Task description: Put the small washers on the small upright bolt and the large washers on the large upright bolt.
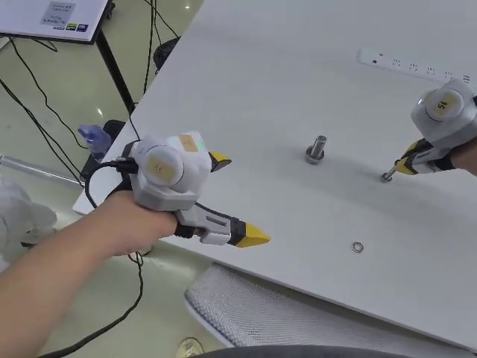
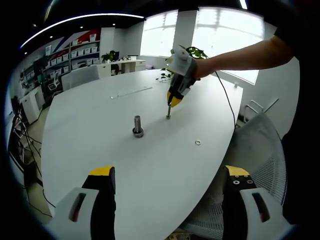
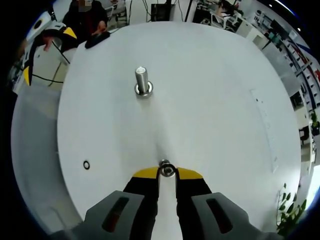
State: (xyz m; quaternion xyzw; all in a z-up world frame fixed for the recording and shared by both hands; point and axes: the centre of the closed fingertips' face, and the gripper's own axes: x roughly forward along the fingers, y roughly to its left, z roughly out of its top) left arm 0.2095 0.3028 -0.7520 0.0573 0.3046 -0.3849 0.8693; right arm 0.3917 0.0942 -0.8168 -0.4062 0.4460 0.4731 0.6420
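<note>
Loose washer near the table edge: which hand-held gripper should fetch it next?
Probably left: the left hand-held gripper is open, free and faces the loose washer; the right hand-held gripper is closed around the small bolt.

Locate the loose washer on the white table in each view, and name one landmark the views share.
Head view: washer at lower right.
Left gripper view: washer right of centre.
Right gripper view: washer at lower left.
Shared landmark: the large upright bolt, standing mid-table.
</note>
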